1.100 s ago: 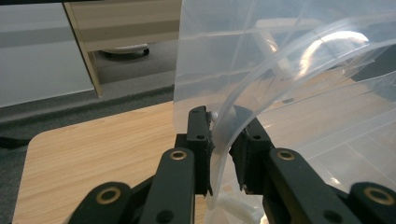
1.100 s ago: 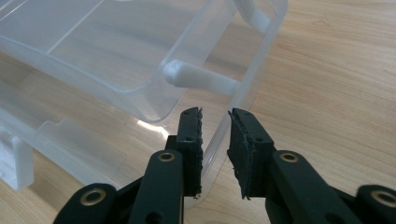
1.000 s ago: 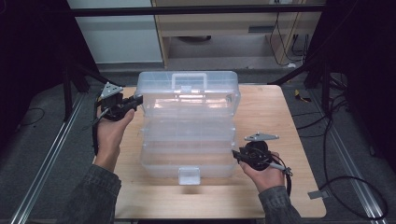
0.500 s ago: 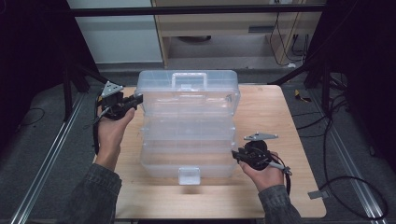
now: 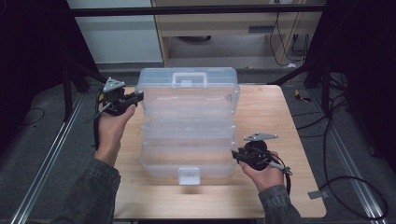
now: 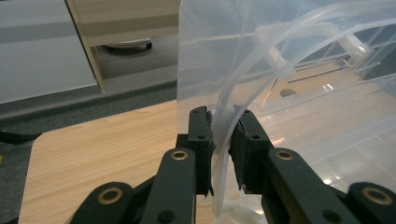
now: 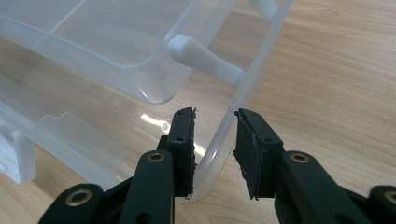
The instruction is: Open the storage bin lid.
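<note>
Left gripper (image 6: pixel 220 140) pinches unlabelled clear plastic box (image 5: pixel 187 126) rim.

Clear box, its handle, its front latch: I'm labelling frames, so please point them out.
Box (image 5: pixel 187 140): high view, middle tray.
Handle (image 5: pixel 189 77): high view, top bar.
Latch (image 5: pixel 189 176): high view, front tab.

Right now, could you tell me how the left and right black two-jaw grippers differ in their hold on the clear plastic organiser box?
The left gripper is shut on the clear plastic organiser box's rim, pads pressing it; the right gripper stands open, its jaws straddling a rim with gaps either side. The left works at the box's far left corner, the right at its near right corner. Both are hand-held over the wooden table.
</note>
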A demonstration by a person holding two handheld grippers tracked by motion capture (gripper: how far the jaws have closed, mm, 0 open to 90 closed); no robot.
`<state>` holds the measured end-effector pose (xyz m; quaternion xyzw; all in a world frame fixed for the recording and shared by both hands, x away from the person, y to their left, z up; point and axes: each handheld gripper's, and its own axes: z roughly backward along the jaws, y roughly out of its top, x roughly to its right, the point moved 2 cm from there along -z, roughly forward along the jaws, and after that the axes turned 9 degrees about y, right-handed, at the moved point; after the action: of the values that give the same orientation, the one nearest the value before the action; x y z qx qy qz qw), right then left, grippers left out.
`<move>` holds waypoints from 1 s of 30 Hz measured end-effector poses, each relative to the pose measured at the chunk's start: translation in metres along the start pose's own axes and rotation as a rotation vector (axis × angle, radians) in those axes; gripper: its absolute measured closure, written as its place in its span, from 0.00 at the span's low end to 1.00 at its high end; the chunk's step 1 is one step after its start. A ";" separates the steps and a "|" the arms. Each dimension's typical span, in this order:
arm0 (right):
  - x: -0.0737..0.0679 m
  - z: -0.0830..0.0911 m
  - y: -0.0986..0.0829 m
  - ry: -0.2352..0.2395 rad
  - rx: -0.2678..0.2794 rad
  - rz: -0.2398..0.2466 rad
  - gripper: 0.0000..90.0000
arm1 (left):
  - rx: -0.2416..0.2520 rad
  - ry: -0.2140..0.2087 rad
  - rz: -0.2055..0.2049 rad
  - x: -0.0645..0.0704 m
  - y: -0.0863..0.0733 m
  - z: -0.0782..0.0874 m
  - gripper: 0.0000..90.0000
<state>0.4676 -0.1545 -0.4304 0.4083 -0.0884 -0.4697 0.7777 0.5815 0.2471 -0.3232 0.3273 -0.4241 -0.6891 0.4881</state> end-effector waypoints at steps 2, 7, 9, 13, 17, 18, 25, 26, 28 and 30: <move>0.000 0.000 0.000 0.001 0.000 0.000 0.75 | -0.004 -0.001 0.004 -0.001 0.001 -0.001 0.87; 0.000 0.000 0.000 0.002 0.001 0.003 0.75 | -0.012 0.001 0.003 -0.002 0.004 -0.005 0.87; 0.000 0.000 0.000 0.002 0.000 0.008 0.75 | -0.014 0.002 0.006 -0.002 0.005 -0.007 0.87; 0.001 -0.001 0.000 -0.003 -0.002 0.013 0.74 | -0.018 0.000 0.010 -0.003 0.007 -0.010 0.87; 0.000 -0.002 0.001 -0.006 -0.006 0.011 0.74 | -0.021 -0.001 0.012 -0.005 0.009 -0.013 0.87; 0.000 -0.002 0.001 -0.006 -0.007 0.010 0.74 | -0.023 0.000 0.010 -0.005 0.009 -0.014 0.87; 0.000 -0.002 0.001 -0.009 -0.008 0.015 0.74 | -0.025 -0.002 0.017 -0.006 0.011 -0.019 0.88; 0.000 -0.002 0.001 -0.008 -0.007 0.014 0.74 | -0.026 -0.003 0.016 -0.006 0.011 -0.019 0.88; 0.000 -0.002 0.001 -0.010 -0.009 0.015 0.74 | -0.025 -0.002 0.020 -0.006 0.012 -0.020 0.88; 0.000 -0.002 0.001 -0.010 -0.010 0.017 0.74 | -0.027 -0.003 0.020 -0.007 0.012 -0.021 0.88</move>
<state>0.4692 -0.1529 -0.4311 0.4012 -0.0933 -0.4656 0.7833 0.6064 0.2461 -0.3206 0.3153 -0.4187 -0.6903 0.4987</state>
